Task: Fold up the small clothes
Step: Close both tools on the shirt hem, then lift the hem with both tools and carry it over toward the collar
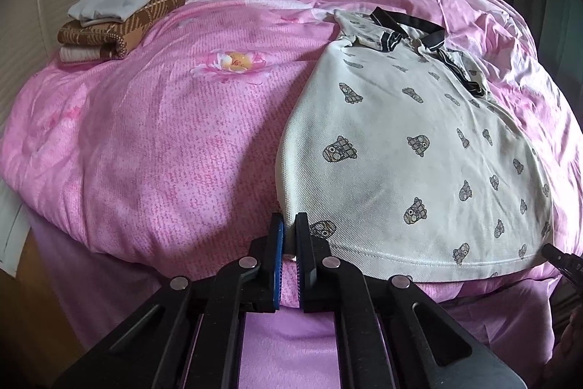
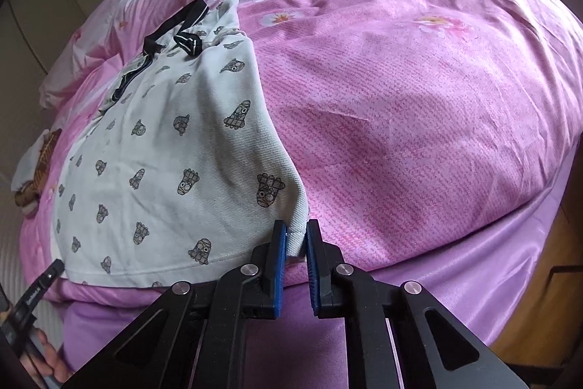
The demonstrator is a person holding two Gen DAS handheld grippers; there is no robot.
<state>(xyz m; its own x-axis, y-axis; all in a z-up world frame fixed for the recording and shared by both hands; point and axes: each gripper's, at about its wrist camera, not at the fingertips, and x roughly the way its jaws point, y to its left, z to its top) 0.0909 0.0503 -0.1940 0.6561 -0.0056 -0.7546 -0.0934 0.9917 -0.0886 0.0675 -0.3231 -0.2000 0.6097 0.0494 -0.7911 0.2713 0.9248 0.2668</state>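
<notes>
Shirt [image 1: 408, 148], one: long axis hem-to-collar, collar toward 12 o'clock; hem corners pinched by left gripper [image 1: 289, 236] and right gripper [image 2: 296, 239].

The shirt [image 1: 419, 148] is white with small grey cartoon figures and a black collar [image 1: 408, 20]. The bed cover [image 1: 156, 148] is pink with flower prints. One folded cloth [image 1: 120, 31] is brown with a cream pattern; above it lies a white one [image 1: 116, 2].

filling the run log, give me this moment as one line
stage: hem grasp | left gripper: shut on shirt hem corner | right gripper: shut on other corner | shirt: flat on bed
</notes>
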